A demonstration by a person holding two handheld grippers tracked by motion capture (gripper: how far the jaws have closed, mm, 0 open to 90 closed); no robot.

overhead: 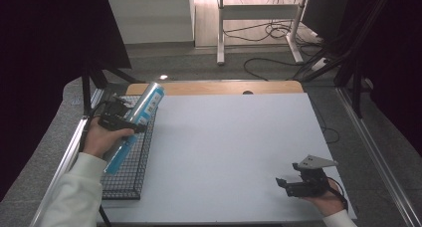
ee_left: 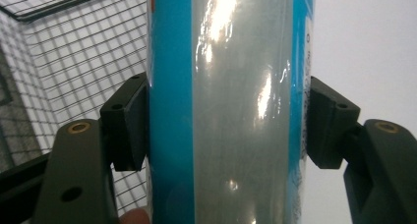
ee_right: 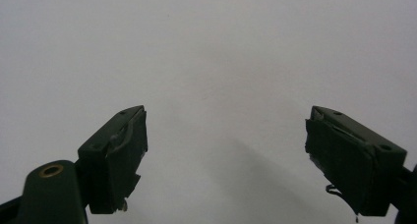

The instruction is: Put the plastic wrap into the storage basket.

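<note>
Left tongs (ee_left: 226, 130) clamp the blue-and-clear tube (ee_left: 231, 86) over the wire basket (overhead: 130, 172); right tongs (ee_right: 226, 160) gape above the white table (overhead: 234, 137).

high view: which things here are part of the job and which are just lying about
In the job:
- blue and clear tube, clamped in the left gripper
- wire basket under it

Lying about:
- right gripper, jaws open and holding nothing, over the white table top
- cables on the floor beyond
</note>
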